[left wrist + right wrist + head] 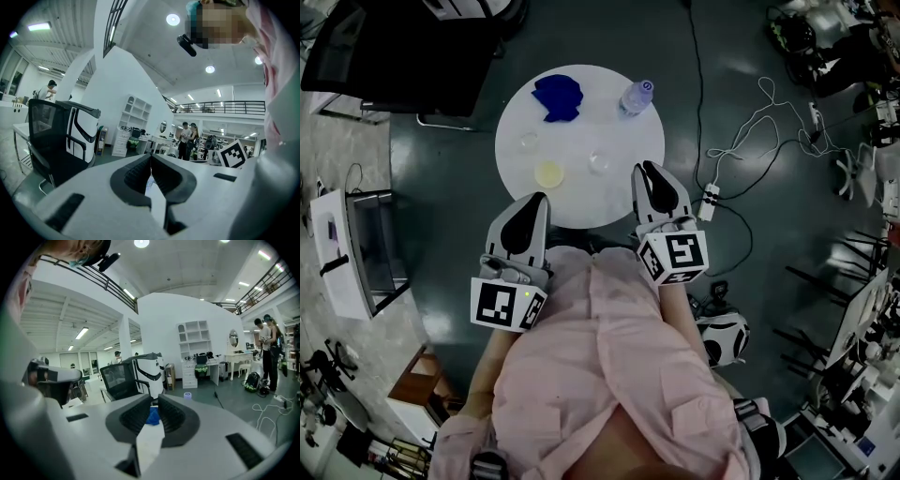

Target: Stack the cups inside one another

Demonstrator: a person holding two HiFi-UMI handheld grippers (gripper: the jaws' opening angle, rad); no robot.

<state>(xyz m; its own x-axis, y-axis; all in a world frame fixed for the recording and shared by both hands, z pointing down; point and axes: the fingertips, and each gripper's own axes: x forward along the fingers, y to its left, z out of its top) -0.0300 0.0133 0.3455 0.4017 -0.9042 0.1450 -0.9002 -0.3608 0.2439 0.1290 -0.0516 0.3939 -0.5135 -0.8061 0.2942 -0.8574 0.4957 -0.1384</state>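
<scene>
On a round white table in the head view stand three small cups: a clear cup at the left, a yellowish cup nearer me, and a clear cup toward the right. My left gripper hovers at the table's near edge, just below the yellowish cup, jaws shut and empty. My right gripper reaches over the near right edge beside the right clear cup. Its jaws are closed to a narrow slit with nothing in them. The left gripper and right gripper both point level across the room.
A blue cloth and a water bottle sit at the table's far side. A black chair stands beyond at the left. A power strip and cables lie on the floor to the right. A white cabinet stands left.
</scene>
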